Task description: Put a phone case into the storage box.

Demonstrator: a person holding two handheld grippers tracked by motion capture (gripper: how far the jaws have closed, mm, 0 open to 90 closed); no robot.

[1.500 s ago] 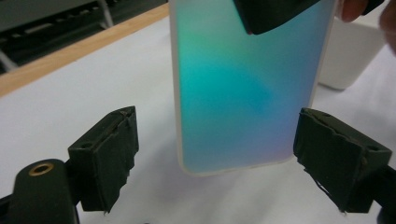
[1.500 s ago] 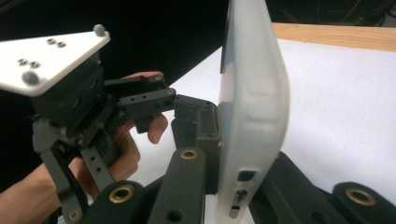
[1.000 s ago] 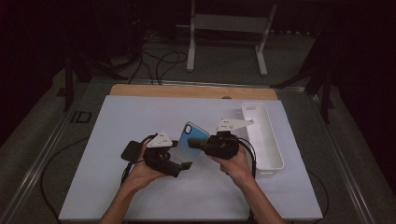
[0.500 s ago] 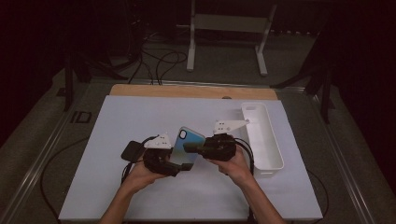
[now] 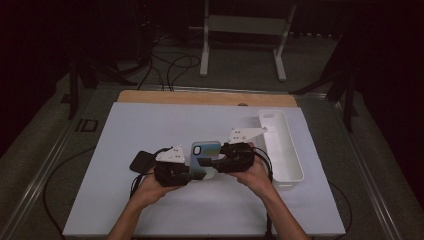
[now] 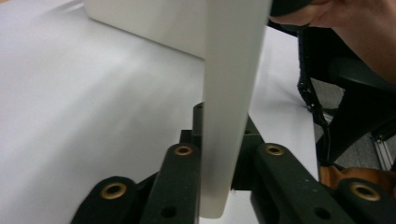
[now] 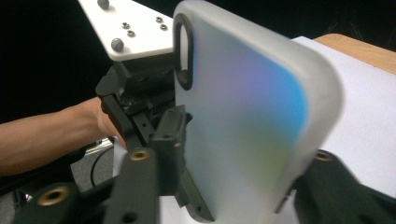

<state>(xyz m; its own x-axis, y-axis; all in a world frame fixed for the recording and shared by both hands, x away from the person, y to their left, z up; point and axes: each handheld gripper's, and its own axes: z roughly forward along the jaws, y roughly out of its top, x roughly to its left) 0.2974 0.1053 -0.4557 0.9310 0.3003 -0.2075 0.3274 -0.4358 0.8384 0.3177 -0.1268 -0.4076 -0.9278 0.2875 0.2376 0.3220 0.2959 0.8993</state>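
A phone case (image 5: 205, 151), frosted white with a blue-to-green tint and a black camera ring, is held above the white table top between both grippers. My right gripper (image 5: 209, 163) is shut on it across its width; in the right gripper view the case's back (image 7: 243, 121) spans the space between the jaws of that gripper (image 7: 233, 186). My left gripper (image 5: 192, 172) comes in from the left. In the left gripper view the case (image 6: 229, 93) stands edge-on, and the left gripper (image 6: 229, 154) is shut on its lower edge.
A long white tray (image 5: 296, 162) lies to the right of the hands. A flat black object (image 5: 141, 161) rests on the table just left of the left gripper. A wooden strip (image 5: 205, 97) runs along the table's far edge. Cables trail off toward the left.
The right gripper has carried the case leftward toward the left gripper and turned it more upright. The left gripper's jaws now hold its lower edge.
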